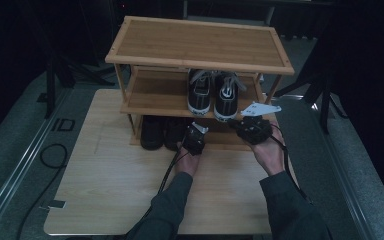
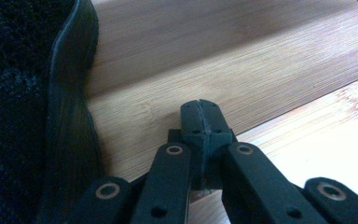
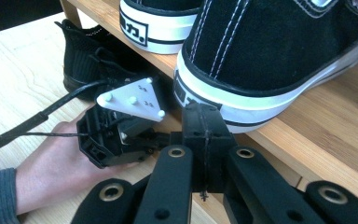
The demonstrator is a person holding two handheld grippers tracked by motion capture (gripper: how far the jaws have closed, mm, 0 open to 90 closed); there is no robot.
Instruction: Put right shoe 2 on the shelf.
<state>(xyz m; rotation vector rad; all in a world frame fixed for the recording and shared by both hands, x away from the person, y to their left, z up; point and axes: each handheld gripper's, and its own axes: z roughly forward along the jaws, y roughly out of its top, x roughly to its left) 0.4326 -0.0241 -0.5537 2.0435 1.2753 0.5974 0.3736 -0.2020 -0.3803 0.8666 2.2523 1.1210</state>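
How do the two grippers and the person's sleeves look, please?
Both the left gripper and the right gripper are black, with flat linkage bars and brass-ringed rivets. A black cable trails from the left. A pale three-cornered plate tops the right. The sleeves are dark grey knit.

I am looking down at what reads as a staged recording space, a lab or studio rather than a home. A bamboo shoe rack [image 1: 200, 47] is sitting on a pale wooden table [image 1: 115, 185] instead of on a floor, and dark curtains [image 1: 365, 65] are hanging all around it. Black stand legs [image 1: 325, 95] are bracketing the table (tripods, I am guessing), and a loose cable [image 1: 55, 155] is curling over grey carpet [image 1: 10, 135].
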